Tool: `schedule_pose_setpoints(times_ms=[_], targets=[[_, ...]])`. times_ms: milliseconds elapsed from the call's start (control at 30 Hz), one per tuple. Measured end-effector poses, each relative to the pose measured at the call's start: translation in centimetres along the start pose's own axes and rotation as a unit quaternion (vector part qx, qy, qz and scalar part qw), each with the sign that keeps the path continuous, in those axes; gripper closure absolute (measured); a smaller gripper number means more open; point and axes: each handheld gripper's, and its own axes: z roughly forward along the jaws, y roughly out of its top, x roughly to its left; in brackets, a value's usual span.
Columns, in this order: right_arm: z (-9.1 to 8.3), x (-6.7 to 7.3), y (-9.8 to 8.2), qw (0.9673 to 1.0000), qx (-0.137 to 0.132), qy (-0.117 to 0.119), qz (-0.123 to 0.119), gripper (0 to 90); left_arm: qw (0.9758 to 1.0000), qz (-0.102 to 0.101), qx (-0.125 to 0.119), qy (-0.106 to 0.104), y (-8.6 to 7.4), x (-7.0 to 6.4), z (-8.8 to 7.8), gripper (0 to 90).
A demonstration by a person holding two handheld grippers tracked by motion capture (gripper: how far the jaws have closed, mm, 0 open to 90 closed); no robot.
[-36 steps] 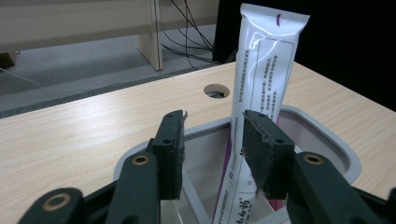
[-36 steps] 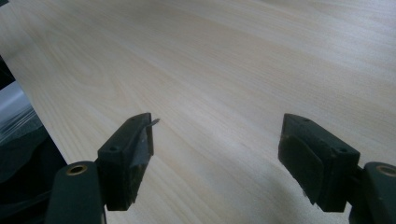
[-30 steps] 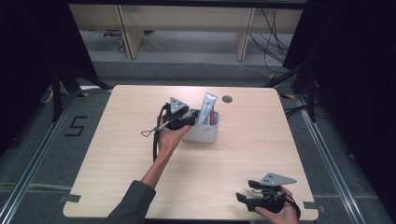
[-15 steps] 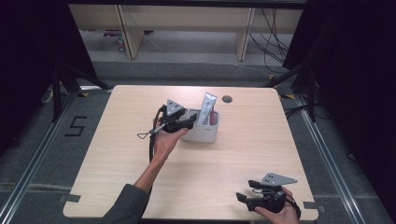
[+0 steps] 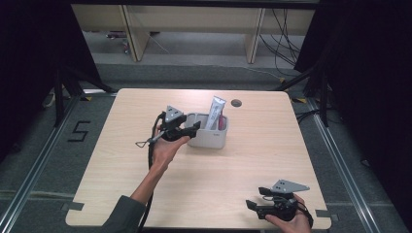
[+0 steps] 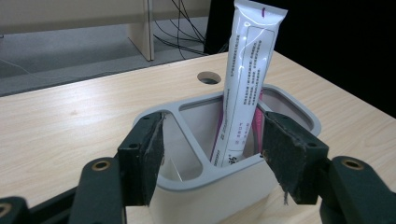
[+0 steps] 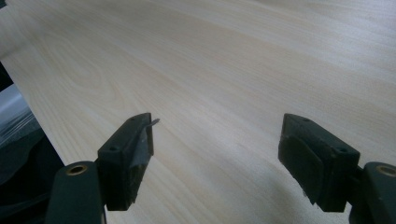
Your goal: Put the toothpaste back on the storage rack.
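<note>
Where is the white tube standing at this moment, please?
In the high view, the white tube stands tilted in the right compartment of the grey holder at the table's far middle, just right of the left gripper.

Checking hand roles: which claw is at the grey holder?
The left claw, at the holder with the tube; the right claw sits near the table's front edge.

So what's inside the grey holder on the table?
A white tube stands tilted in the far compartment of the grey holder, with something pink behind it, mostly covered. The near compartment looks empty, though the rim hides its floor.
</note>
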Motion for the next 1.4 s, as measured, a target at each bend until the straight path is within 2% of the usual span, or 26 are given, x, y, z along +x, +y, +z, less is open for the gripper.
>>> schedule_pose_setpoints(times_ms=[67, 200, 333, 367, 467, 667, 733, 867, 1067, 1333, 1400], targets=[[0.0, -0.1, 0.0, 0.9999, -0.003, -0.004, -0.01, 27.3, 1.0, -0.001, 0.0, -0.003, -0.2, 0.1, -0.3, 38.0], [0.1, -0.1, 0.0, 0.9999, -0.006, -0.004, -0.008, 27.3, 1.0, 0.004, 0.003, -0.005, -0.6, 0.2, -0.8, 36.8], [0.0, -0.1, 0.0, 1.0, -0.002, -0.003, -0.007, 27.3, 0.9999, -0.001, 0.002, -0.012, -1.0, 0.5, -1.4, 36.3], [0.0, 0.0, 0.0, 1.0, 0.002, 0.001, 0.001, 27.3, 0.9999, 0.001, 0.002, -0.01, -1.0, 0.5, -1.6, 36.3], [0.0, -0.1, 0.0, 1.0, -0.002, 0.002, -0.001, 27.3, 0.9999, 0.001, 0.006, -0.012, -1.2, 0.7, -1.9, 35.7], [0.0, -0.1, 0.0, 1.0, -0.003, -0.002, -0.008, 27.3, 0.9996, 0.01, 0.016, -0.022, -1.7, 1.0, -2.4, 32.0], [0.0, 0.0, 0.0, 1.0, 0.001, 0.001, 0.001, 27.3, 0.9994, 0.011, 0.02, -0.026, -1.9, 1.0, -2.7, 30.3], [0.1, -0.1, 0.0, 1.0, -0.002, 0.006, 0.002, 27.3, 0.9988, 0.017, 0.027, -0.036, -2.3, 0.9, -3.2, 28.4], [0.1, -0.1, -0.1, 0.9999, -0.009, 0.002, -0.008, 27.3, 0.9988, 0.017, 0.026, -0.038, -2.8, 1.1, -4.3, 27.1], [0.0, 0.0, 0.0, 1.0, -0.002, 0.008, 0.002, 27.3, 0.9985, 0.023, 0.026, -0.041, -3.5, 1.6, -6.0, 26.5], [0.1, -0.1, -0.1, 0.9999, -0.008, 0.009, -0.004, 27.3, 0.9984, 0.025, 0.03, -0.041, -3.8, 1.7, -6.3, 26.4]])
